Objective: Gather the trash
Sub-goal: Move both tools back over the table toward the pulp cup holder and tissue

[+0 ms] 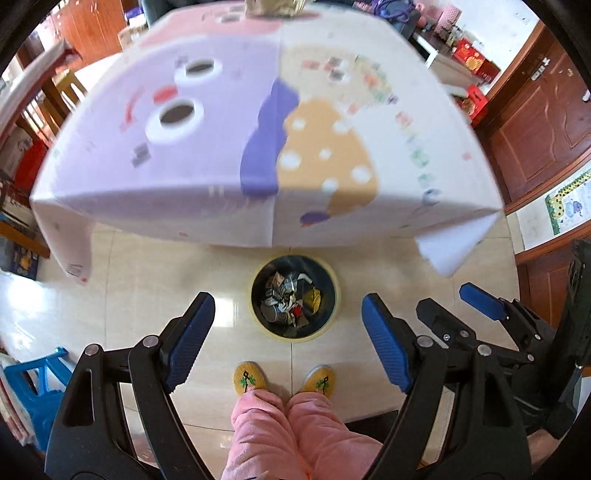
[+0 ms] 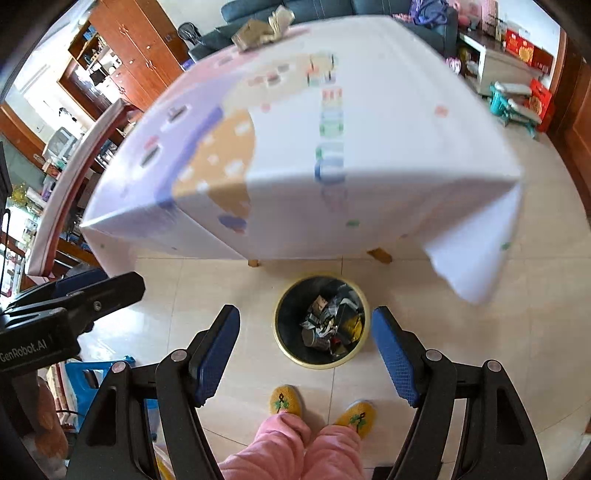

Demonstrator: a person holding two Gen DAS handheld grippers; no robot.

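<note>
A round bin (image 1: 258, 295) with a pale yellow rim (image 2: 360, 291) stands on the tiled floor in front of the table, holding crumpled wrappers and scraps (image 1: 290, 301) (image 2: 330, 323). My left gripper (image 1: 288, 339) hangs open above the bin, nothing between its blue pads. My right gripper (image 2: 304, 354) is open too, also over the bin and empty. In the left wrist view the right gripper (image 1: 461, 314) shows at the right side. Crumpled brown paper trash (image 2: 260, 27) (image 1: 275, 7) lies at the table's far edge.
A table with a pastel cartoon cloth (image 1: 258, 129) (image 2: 314, 147) fills the upper view. A person's pink trouser legs (image 1: 288, 435) and yellow slippers (image 2: 284, 400) stand just behind the bin. A blue stool (image 1: 33, 384) is at left, wooden cabinets (image 1: 539, 122) at right.
</note>
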